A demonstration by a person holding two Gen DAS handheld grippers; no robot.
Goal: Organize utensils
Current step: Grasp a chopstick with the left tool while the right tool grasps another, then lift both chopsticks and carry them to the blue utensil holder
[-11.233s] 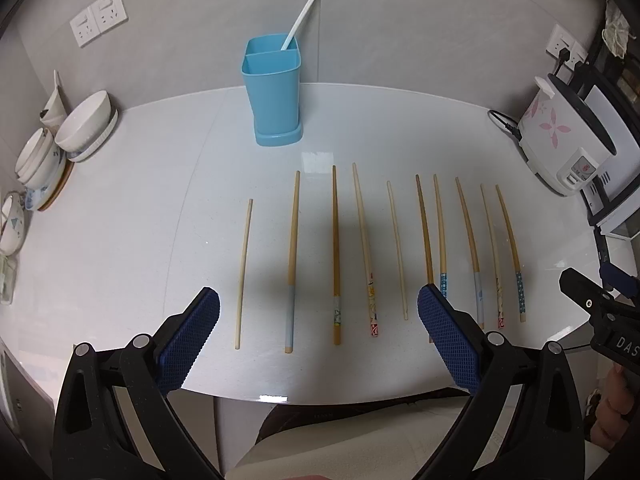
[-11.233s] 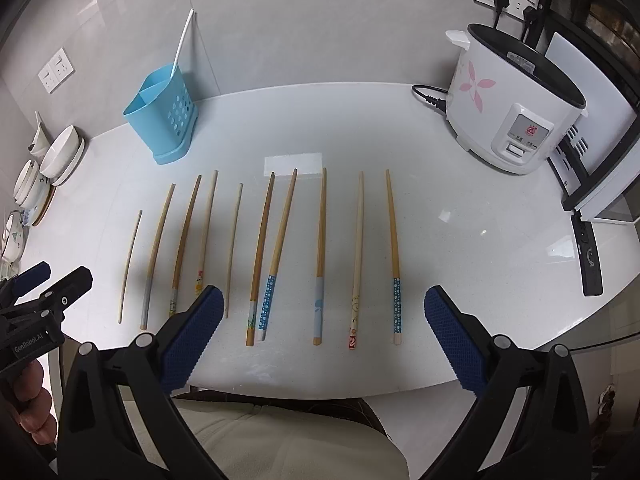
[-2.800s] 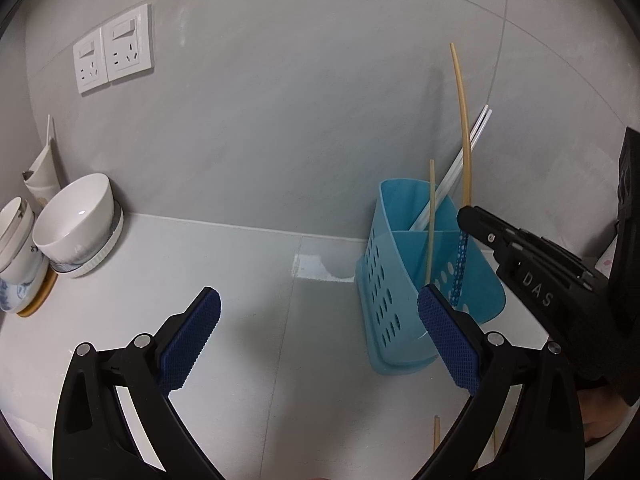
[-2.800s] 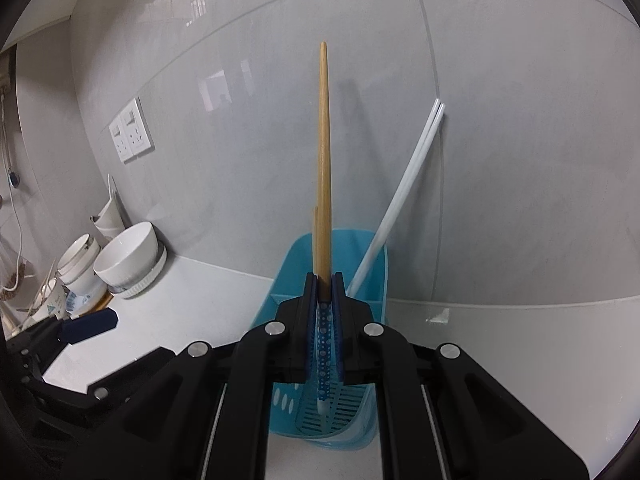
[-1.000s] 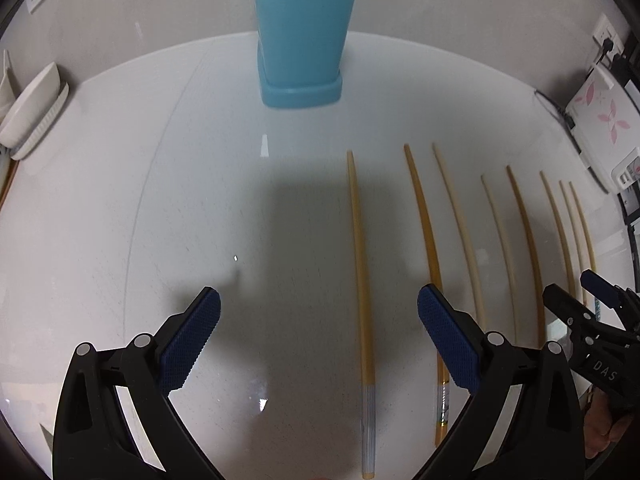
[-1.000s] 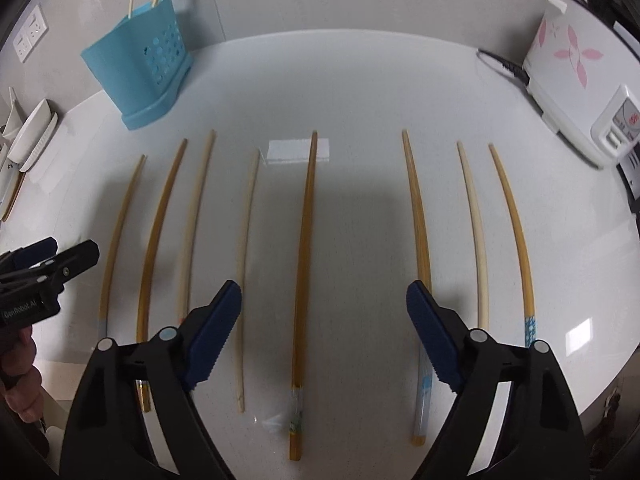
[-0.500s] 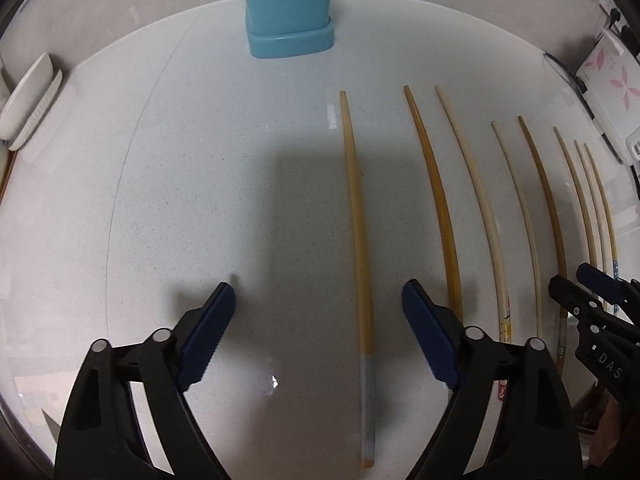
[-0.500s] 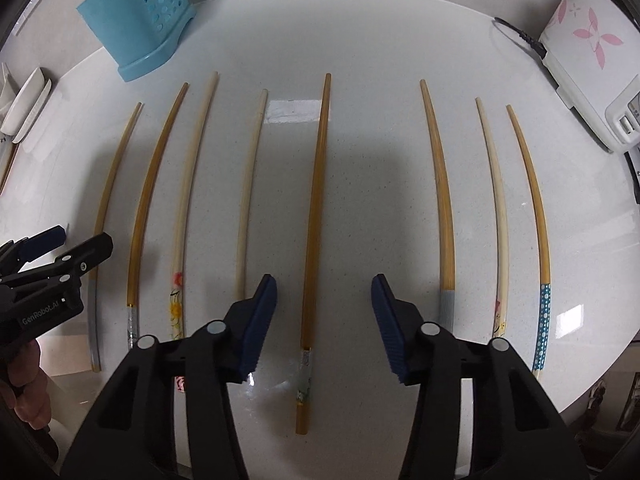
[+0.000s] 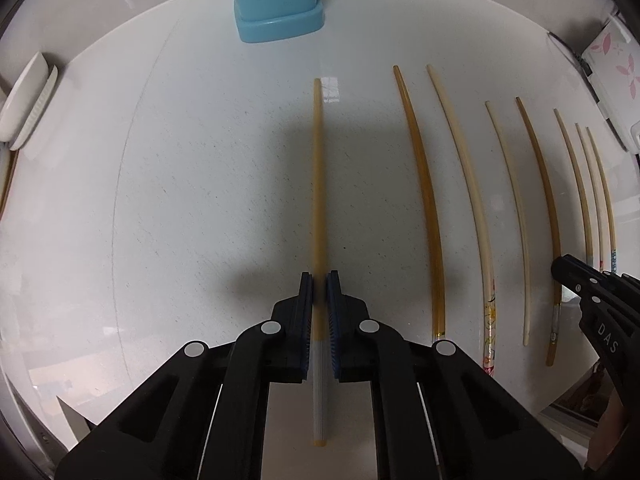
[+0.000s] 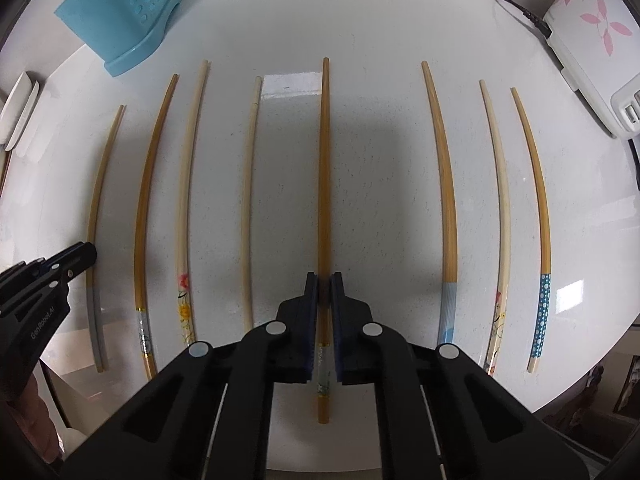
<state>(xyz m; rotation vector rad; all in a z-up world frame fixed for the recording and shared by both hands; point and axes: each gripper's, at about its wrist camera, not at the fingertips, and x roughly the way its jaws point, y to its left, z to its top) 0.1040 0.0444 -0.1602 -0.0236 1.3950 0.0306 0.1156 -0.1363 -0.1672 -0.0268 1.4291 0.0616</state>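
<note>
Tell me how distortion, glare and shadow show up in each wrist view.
Left wrist: fisheye bows the outer chopsticks on the table; glare patch near the gripped chopstick tip; gripper shadow around it. Right wrist: same bowing, glare rectangle by the centre chopstick, shadow to its right.

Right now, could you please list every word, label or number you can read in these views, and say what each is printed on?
"DAS": the right gripper, seen in the left wrist view; further letters out of frame.
"GenRobot.AI": the left gripper, seen in the right wrist view.
Rice cooker: flower pattern only, no text legible.
Chopsticks: patterns only.
</note>
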